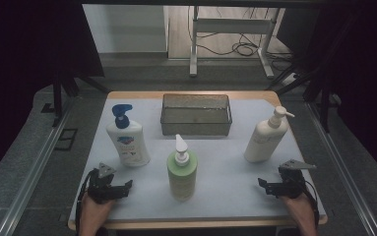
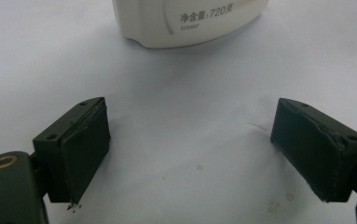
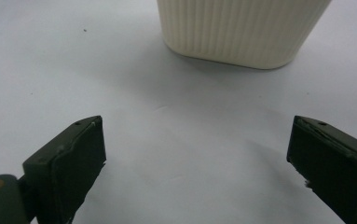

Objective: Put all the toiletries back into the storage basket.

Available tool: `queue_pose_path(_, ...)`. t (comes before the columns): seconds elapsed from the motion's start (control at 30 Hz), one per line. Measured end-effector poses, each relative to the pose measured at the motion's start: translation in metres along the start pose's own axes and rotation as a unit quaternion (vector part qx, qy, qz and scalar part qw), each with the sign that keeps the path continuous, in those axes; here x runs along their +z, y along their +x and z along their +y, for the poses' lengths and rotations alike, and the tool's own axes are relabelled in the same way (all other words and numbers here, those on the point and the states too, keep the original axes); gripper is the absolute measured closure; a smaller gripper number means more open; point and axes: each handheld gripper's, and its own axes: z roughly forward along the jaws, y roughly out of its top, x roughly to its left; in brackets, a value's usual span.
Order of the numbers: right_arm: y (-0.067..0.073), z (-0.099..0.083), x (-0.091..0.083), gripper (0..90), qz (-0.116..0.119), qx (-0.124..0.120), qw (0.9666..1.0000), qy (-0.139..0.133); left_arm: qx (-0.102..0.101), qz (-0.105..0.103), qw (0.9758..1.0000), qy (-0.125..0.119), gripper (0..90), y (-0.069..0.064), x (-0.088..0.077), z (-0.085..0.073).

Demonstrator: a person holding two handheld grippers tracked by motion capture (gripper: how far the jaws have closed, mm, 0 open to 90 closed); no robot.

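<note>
**Tongs spread before the pump bottles**

Near the desk's front-left corner, the left gripper (image 1: 127,186) rests with jaws spread, empty, facing the blue-capped bottle (image 1: 127,140) just beyond. The green bottle (image 1: 182,172) stands at the middle front. Toward the right edge stands the cream bottle (image 1: 266,137); the right gripper (image 1: 262,184), also spread, rests near the front-right corner. A high or glancing grip could topple these tall bottles.
</note>
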Motion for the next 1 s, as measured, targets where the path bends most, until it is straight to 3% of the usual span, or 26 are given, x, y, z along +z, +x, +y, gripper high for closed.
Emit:
queue_pose_path(0.3,-0.004,0.005,-0.007,7.3,-0.01,-0.002,0.9999,-0.001,-0.001,0.0,1.0,0.0,11.7,-0.001,0.0,0.0)
queue_pose_path(0.5,-0.006,0.01,-0.007,9.4,-0.002,-0.005,1.0,-0.002,-0.001,0.002,1.0,0.0,11.7,-0.001,0.0,0.0)
queue_pose_path(0.87,-0.009,0.019,-0.003,4.9,0.002,-0.034,0.9994,0.005,0.0,0.002,1.0,0.0,11.6,-0.001,0.0,0.0)
queue_pose_path(1.0,-0.014,0.021,-0.003,4.3,0.003,-0.033,0.9995,-0.001,-0.001,0.002,1.0,-0.001,11.6,-0.001,0.0,0.0)
